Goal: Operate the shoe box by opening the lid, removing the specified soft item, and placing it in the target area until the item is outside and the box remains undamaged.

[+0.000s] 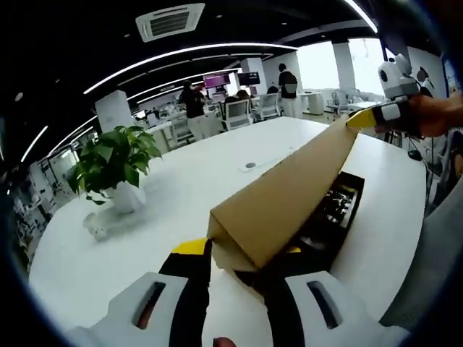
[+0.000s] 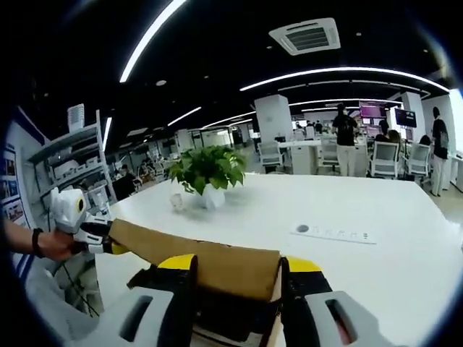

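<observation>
Left claw [image 1: 239, 262] and right claw [image 2: 237, 271] grip lid [image 1: 289, 195] — plant [image 1: 114, 163] beyond.

Big open-plan office, dark ceiling [image 2: 217, 43] with long curved light strips [image 1: 181, 54] and a square air-con vent [image 2: 304, 35]. Wide white table [image 2: 376, 267] stretching ahead of the jaws, leafy potted plant [image 1: 114, 165] up and left of them in the left gripper view, straight ahead in the right gripper view. Flat white power strip [image 2: 334, 233] ahead-right. Further back: desks, white office chairs [image 1: 237, 113], a few people standing [image 2: 345, 137], glowing screens [image 1: 217, 79], bright windows [image 1: 318, 65]. Grey shelving unit [image 2: 72, 163] far left.
</observation>
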